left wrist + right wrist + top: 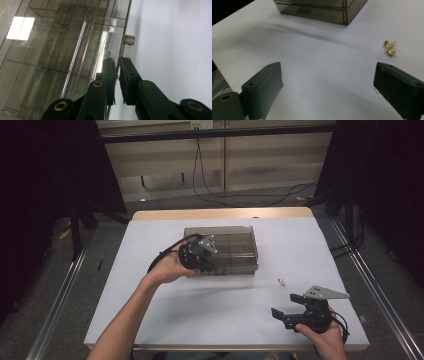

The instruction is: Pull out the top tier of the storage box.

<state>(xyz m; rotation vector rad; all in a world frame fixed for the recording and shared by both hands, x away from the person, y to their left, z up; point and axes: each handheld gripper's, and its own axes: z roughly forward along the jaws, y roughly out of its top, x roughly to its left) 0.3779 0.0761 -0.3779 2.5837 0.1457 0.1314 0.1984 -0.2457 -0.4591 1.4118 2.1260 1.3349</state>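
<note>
The left gripper (204,262) and hand (172,266) cover the front left corner of the smoky box (235,251); the small gold bits (282,281) on the surface (235,305) are too tiny to identify

No legible text, label, brand mark, number or sign appears in any of the three views. The smoke-tinted clear plastic drawer box (230,251), the white table surface (240,310) and the small gold-coloured pieces (389,47) all carry no readable markings.
</note>
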